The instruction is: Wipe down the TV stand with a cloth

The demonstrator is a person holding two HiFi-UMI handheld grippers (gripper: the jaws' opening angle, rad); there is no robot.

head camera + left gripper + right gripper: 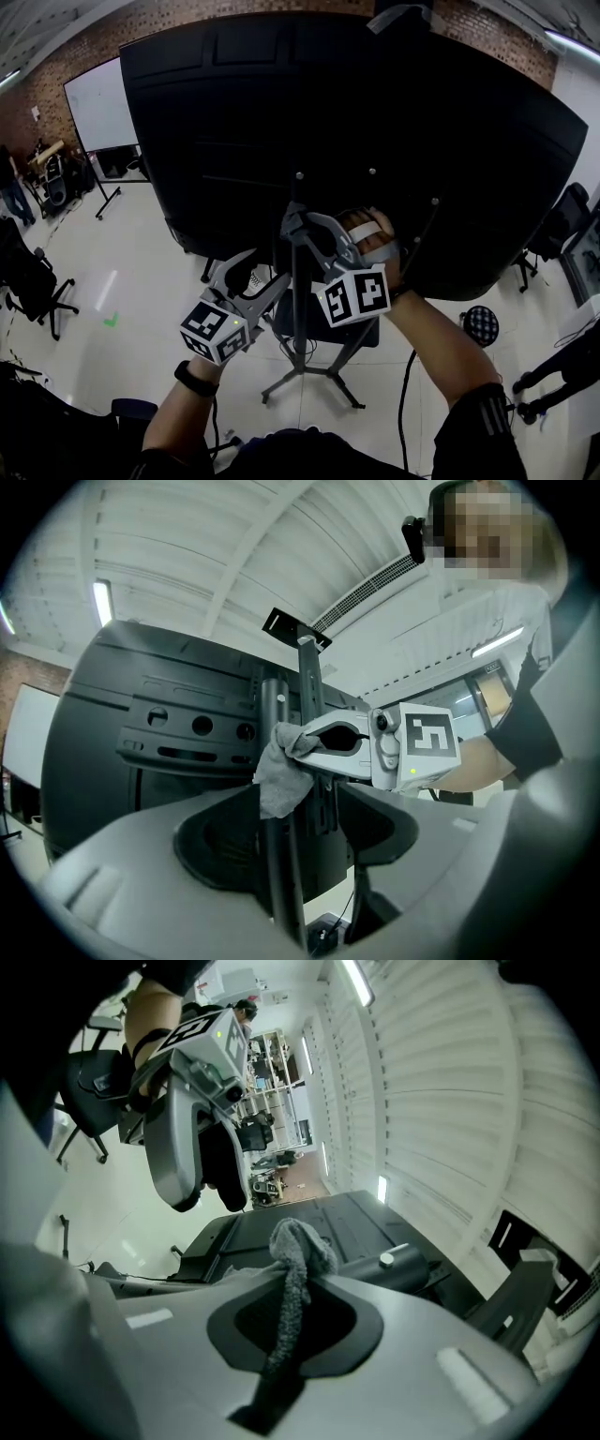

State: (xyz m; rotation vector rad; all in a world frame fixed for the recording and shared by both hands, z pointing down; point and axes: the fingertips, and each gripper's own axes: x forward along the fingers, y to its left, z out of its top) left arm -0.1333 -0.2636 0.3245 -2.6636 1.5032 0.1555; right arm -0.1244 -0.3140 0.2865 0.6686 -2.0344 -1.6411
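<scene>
Rear of the TV (328, 112) and its TV stand, seen from above and along both claws. My right claw (298, 223) is closed on the cloth (279, 780), pinching it at one bunched end, with the loose part hanging against the pole (295, 314) of the TV stand, high up just below the TV's back. My left claw (270, 277) sits a little lower with its jaws either side of the same pole and appears clamped on it, which would steady the stand.

The cloth is small, grey and nubbly, crumpled into a soft wad. I judge it light and limp: it should fold round the thin pole but may slip out of a shallow pinch, so a deep hold on the bunched part suits it. The pole is dark, slender and rigid.
</scene>
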